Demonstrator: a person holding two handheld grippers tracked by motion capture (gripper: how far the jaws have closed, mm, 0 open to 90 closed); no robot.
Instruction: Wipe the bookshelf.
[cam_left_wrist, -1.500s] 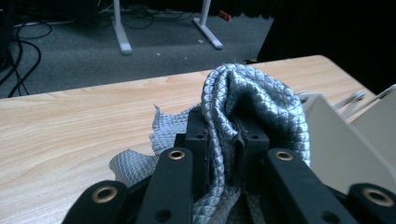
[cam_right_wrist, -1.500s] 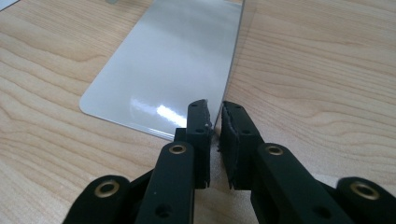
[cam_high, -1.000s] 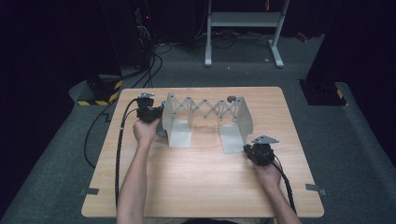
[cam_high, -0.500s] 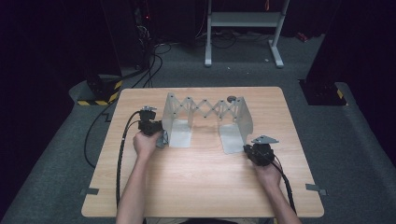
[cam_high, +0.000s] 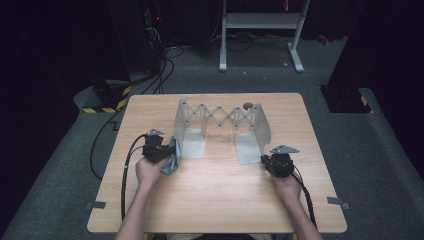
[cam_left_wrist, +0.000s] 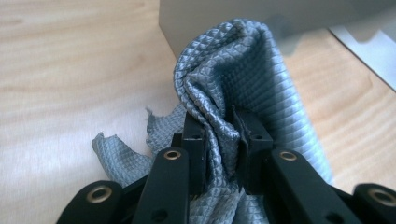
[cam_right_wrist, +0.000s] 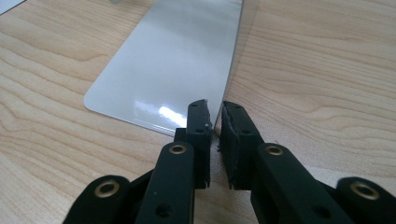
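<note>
On the light wooden table (cam_high: 215, 195) stands a silvery sheet-metal rack (cam_high: 220, 125) with two upright end plates joined by a zigzag scissor link, each plate with a flat foot lying toward the near edge. The work in hand looks like wiping this rack: one hand steadies it while the other brings the cloth.

The right gripper (cam_right_wrist: 214, 122) sits at the near right corner of the rack. Its jaws are drawn narrow on the thin upright edge of the right end plate, apparently to keep the light rack from sliding when it is rubbed.

The left gripper (cam_left_wrist: 219, 128) is just left of the rack's left foot. Its jaws pinch a bunched fold of the crumpled grey-blue waffle-textured cloth (cam_left_wrist: 243, 79), with only the thickness of the fabric between them; they have just been easing open slightly, yet the fold is between the pads. The cloth's loose end hangs down onto the table beside the left end plate.
</note>
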